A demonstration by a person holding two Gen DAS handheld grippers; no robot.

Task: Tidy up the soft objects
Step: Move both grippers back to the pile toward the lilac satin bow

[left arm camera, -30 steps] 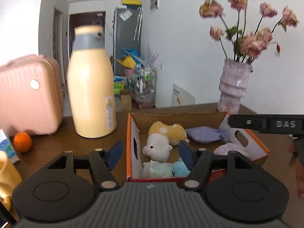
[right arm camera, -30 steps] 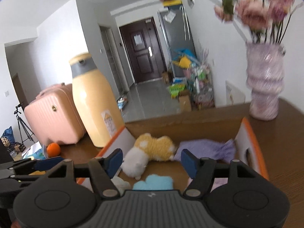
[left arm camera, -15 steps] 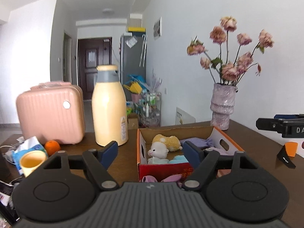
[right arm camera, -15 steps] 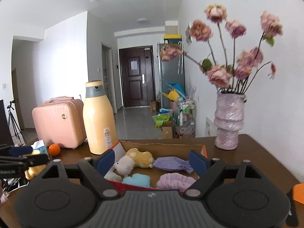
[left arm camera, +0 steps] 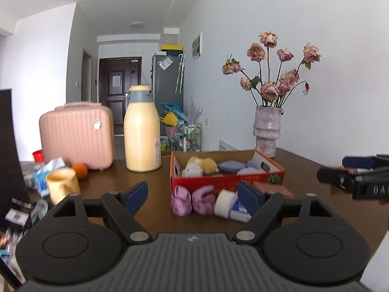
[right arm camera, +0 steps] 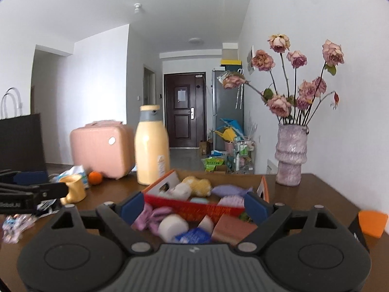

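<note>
An orange cardboard box (left arm camera: 226, 178) (right arm camera: 194, 206) on the brown table holds a white-and-yellow plush toy (left arm camera: 199, 165) (right arm camera: 192, 187), a purple pouch (left arm camera: 231, 165) (right arm camera: 228, 191) and other soft things. In front of the box lie purple slippers (left arm camera: 192, 199) (right arm camera: 150, 216), a white roll (left arm camera: 225, 203) (right arm camera: 172, 226), a blue packet (left arm camera: 239, 211) (right arm camera: 193, 235) and a pink block (left arm camera: 274, 189) (right arm camera: 231, 228). My left gripper (left arm camera: 193, 194) is open and empty, short of the slippers. My right gripper (right arm camera: 194, 205) is open and empty above the same pile.
A tall yellow bottle (left arm camera: 142, 131), a pink case (left arm camera: 76, 135), an orange (left arm camera: 80, 170), a yellow mug (left arm camera: 62, 186) and a tissue pack (left arm camera: 46, 174) stand to the left. A vase of dried roses (left arm camera: 266, 131) stands at the back right. An orange-and-black object (right arm camera: 369, 223) lies at the right.
Both grippers have pulled back from above the box toward the table's near side. The slippers, roll, packet and block in front of the box have come into view. Both stay open.
</note>
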